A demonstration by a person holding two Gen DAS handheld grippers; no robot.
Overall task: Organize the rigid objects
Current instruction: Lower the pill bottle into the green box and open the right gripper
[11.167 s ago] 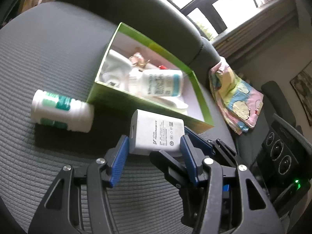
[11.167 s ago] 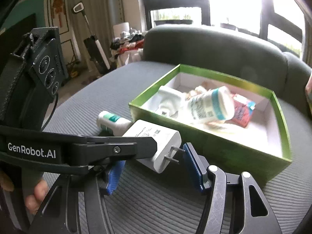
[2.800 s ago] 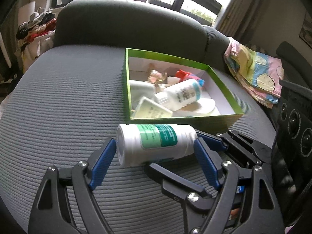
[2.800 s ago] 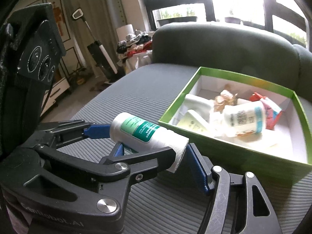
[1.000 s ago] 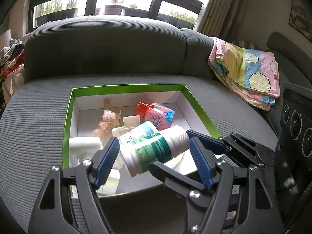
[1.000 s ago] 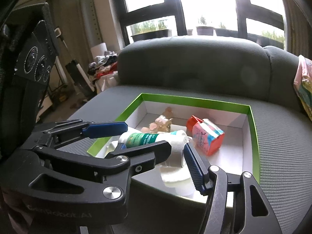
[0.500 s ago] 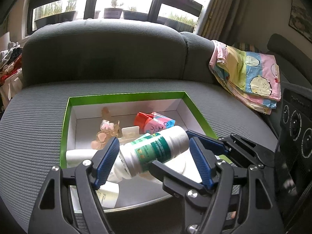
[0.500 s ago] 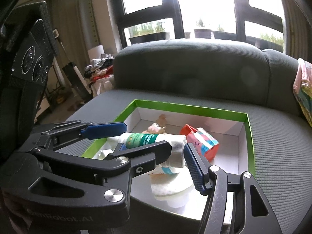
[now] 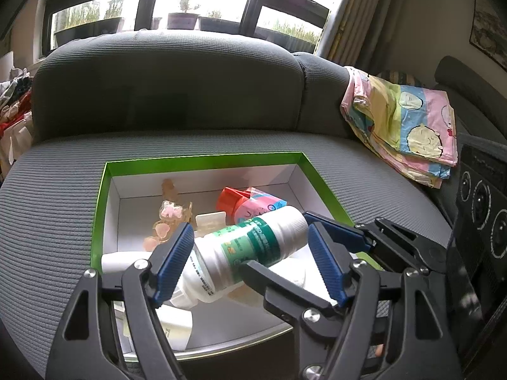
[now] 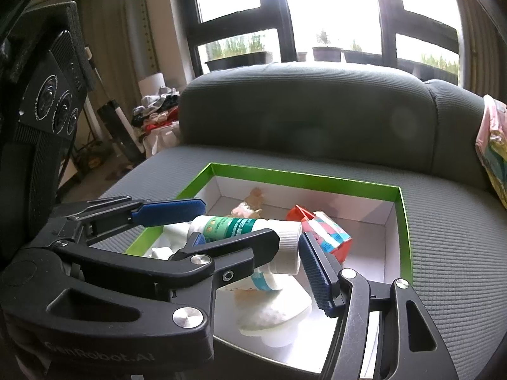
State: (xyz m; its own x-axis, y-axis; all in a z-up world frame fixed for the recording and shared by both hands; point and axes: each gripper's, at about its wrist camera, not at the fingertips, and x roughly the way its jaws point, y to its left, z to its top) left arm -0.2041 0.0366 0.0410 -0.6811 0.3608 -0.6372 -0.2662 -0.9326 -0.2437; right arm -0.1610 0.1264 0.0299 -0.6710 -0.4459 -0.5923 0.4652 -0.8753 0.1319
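Observation:
A white bottle with a green label (image 9: 253,247) lies tilted inside the green box (image 9: 202,158), resting on other items. My left gripper (image 9: 250,262) is open around it, its blue pads a little apart from the bottle's ends. In the right wrist view the bottle (image 10: 240,226) lies between my right gripper's (image 10: 253,253) blue pads; the right pad stands close to the bottle's cap, and the left finger is hidden behind the left gripper's arm. The box (image 10: 304,175) also holds a red and pink carton (image 10: 323,234), a white round lid (image 10: 272,313), a second white bottle and small pink items.
The box sits on a grey ribbed sofa seat (image 9: 54,196) with the backrest (image 9: 168,85) behind. A pastel patterned cloth (image 9: 408,126) hangs over the sofa's right end. Clutter and a vacuum stand left of the sofa (image 10: 126,133).
Both grippers carried the green-label bottle from the seat over the box and lowered it. In the last half second the left gripper's pads have opened off the bottle, which now rests on the box's contents.

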